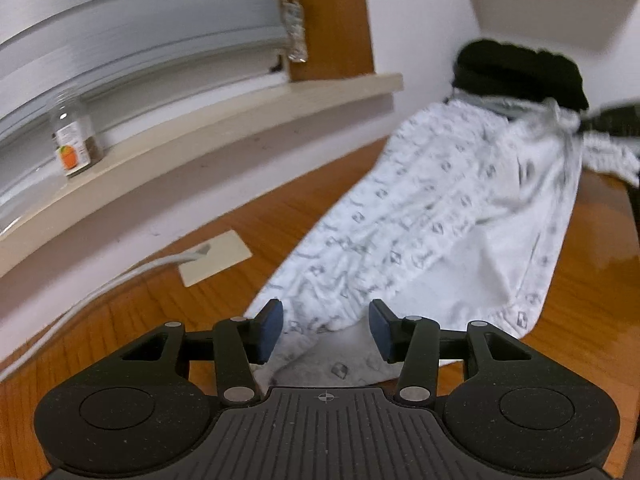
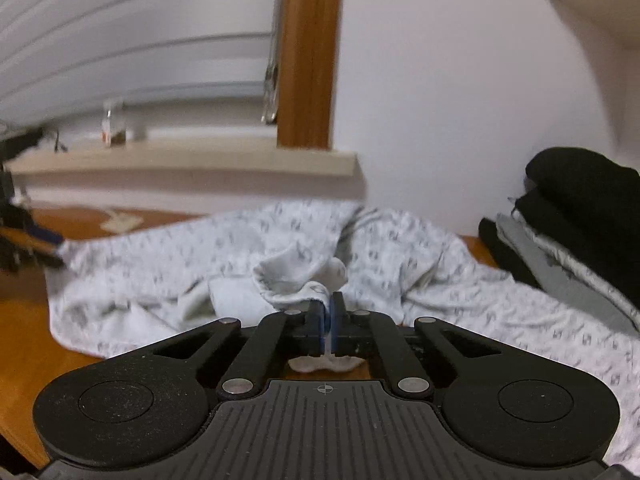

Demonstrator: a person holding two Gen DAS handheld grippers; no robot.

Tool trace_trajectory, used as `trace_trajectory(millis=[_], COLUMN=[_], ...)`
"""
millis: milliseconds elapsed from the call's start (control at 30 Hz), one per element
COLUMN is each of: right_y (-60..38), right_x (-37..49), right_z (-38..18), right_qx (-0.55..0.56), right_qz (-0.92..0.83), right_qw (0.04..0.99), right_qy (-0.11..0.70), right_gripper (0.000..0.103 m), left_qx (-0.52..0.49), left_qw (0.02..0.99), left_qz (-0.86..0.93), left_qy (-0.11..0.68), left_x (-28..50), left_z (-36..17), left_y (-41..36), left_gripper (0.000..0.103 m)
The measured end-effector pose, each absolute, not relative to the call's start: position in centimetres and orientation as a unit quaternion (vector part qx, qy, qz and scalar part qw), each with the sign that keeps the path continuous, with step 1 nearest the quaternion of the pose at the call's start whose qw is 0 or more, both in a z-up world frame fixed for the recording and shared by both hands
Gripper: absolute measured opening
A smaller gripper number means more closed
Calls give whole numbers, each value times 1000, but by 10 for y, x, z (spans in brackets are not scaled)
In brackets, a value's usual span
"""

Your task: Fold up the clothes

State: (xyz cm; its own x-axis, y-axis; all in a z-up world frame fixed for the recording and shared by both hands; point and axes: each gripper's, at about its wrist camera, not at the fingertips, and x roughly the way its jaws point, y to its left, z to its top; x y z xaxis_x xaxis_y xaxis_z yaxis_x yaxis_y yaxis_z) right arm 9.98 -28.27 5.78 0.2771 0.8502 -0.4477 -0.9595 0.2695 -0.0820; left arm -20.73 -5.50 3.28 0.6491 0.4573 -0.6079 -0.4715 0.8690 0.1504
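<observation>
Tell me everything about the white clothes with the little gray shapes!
The white patterned garment looks like soft cotton, dotted with small gray marks. It lies rumpled on the wooden table, stretching toward a pile of folded clothes. The right gripper pinches a bunched fold; the left gripper sits open over one end.

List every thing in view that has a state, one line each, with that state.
left gripper: jaws open, straddling the garment's near edge, not gripping.
right gripper: jaws shut on a bunched fold of the garment.
patterned white garment: spread out along the wooden table, rumpled, not folded yet.
dark clothes stack: folded, piled by the wall.
jar: upright on the sill; lid too blurred to tell.
blinds: lowered.
</observation>
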Motion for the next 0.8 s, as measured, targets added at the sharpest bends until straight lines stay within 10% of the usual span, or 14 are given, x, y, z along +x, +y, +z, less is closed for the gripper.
trace_trajectory(millis=[200, 300, 800], right_y=[-287, -285, -226], right_x=[107, 110, 55], right_z=[78, 88, 201], right_qx=[-150, -144, -119], right_qz=[571, 568, 603], right_qw=[795, 800, 789], right_qy=[138, 127, -18], right_gripper=[4, 4, 3], left_qx=[-6, -49, -61], left_qw=[897, 903, 909], left_qz=[272, 250, 259], left_qy=[349, 347, 320], left_x=[-194, -195, -308], left_z=[21, 21, 68], left_y=[-43, -25, -49], left_gripper=[52, 12, 8])
